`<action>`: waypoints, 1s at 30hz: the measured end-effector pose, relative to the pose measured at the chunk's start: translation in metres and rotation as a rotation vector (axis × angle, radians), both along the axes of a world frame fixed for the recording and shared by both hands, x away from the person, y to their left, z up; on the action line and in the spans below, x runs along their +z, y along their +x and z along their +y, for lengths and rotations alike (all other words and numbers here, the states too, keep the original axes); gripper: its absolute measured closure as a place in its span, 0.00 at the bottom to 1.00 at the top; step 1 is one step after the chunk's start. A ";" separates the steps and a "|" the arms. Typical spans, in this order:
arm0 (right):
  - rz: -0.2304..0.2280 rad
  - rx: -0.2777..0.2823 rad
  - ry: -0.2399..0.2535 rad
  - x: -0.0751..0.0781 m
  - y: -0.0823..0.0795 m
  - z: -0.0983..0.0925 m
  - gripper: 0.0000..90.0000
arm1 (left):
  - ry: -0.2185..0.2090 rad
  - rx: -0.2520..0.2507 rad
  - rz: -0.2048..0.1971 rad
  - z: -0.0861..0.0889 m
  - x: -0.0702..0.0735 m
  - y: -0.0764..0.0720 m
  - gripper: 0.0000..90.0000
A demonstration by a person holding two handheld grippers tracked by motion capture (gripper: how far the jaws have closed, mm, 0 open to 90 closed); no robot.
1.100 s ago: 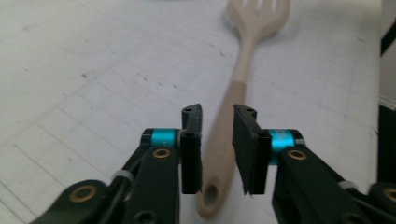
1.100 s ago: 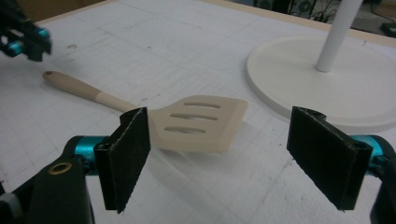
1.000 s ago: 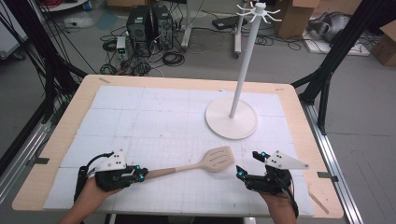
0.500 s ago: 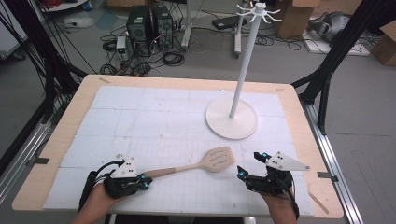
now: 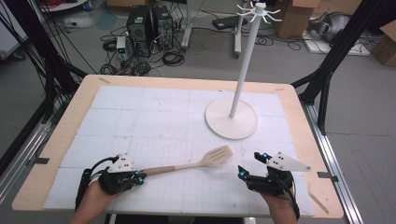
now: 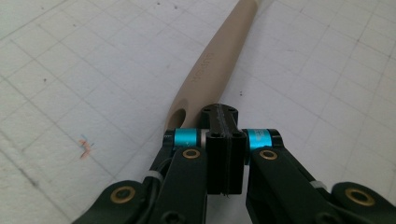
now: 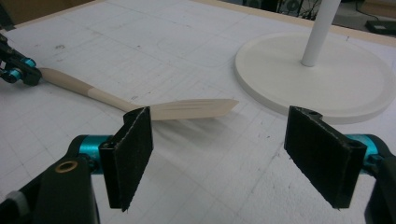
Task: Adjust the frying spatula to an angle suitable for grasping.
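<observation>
Spatula: one wooden spatula (image 5: 187,164) lay flat on the white surface (image 5: 154,121), near the front edge, blade toward the stand.
Left tool: the left tool (image 5: 139,176) sat right at the handle's end. Its own view showed the jaws pressed flat together, nothing between them, with the handle's hanging hole (image 6: 177,115) just beside the tips.
Right tool: the right tool (image 7: 231,154) had its jaws wide apart and empty, just right of the blade.
High view extra: it showed the hooks on top of the one white stand (image 5: 243,70); the right gripper view stopped at base and pole.
Count: two tools, one spatula, one stand.
</observation>
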State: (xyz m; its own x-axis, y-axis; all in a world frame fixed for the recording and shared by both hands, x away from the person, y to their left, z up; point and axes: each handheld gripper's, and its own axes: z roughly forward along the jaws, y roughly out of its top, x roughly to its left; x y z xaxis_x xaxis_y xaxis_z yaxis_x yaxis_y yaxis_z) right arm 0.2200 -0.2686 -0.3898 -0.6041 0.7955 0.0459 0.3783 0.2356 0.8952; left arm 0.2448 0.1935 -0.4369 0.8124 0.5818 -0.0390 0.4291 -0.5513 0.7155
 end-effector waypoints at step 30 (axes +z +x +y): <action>0.001 -0.012 0.009 0.001 0.000 -0.002 0.25 | -0.009 0.312 -0.027 0.006 0.003 0.052 1.00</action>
